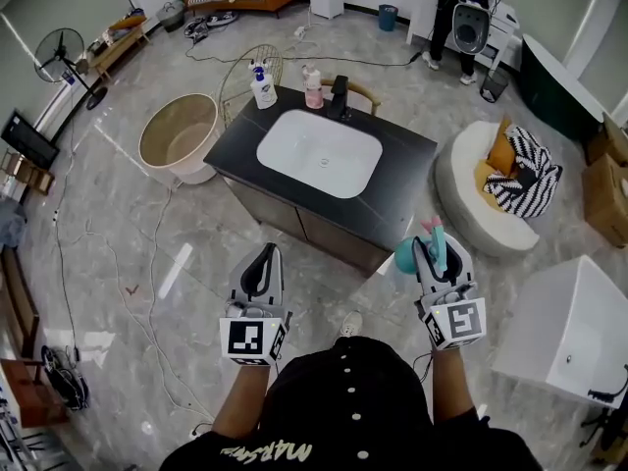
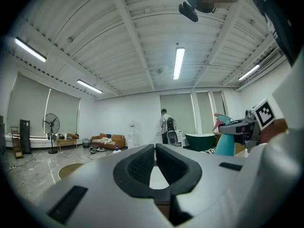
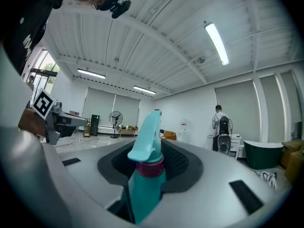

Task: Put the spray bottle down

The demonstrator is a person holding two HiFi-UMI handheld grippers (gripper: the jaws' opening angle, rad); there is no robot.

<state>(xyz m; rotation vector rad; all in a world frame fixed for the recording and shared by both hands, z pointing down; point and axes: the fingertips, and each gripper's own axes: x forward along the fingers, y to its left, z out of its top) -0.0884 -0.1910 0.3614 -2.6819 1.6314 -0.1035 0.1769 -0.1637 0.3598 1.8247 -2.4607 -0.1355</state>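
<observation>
1. Two handheld grippers point level over the grey floor (image 1: 147,263), near a dark counter (image 1: 245,155) with a white sink (image 1: 319,153).
2. The right gripper (image 1: 437,248) has its jaws clenched on a teal spray bottle (image 3: 145,175), which stands upright with its nozzle head above them.
3. The left gripper (image 1: 263,263) has its jaws closed together, with nothing between them.
4. Two small bottles (image 1: 262,88) stand at the counter's far edge.

Teal spray bottle (image 3: 142,189) clamped upright in the right gripper (image 3: 153,159).
It is held between the dark pads (image 3: 179,161); a standing person (image 3: 221,133) is seen far behind, at the right.
</observation>
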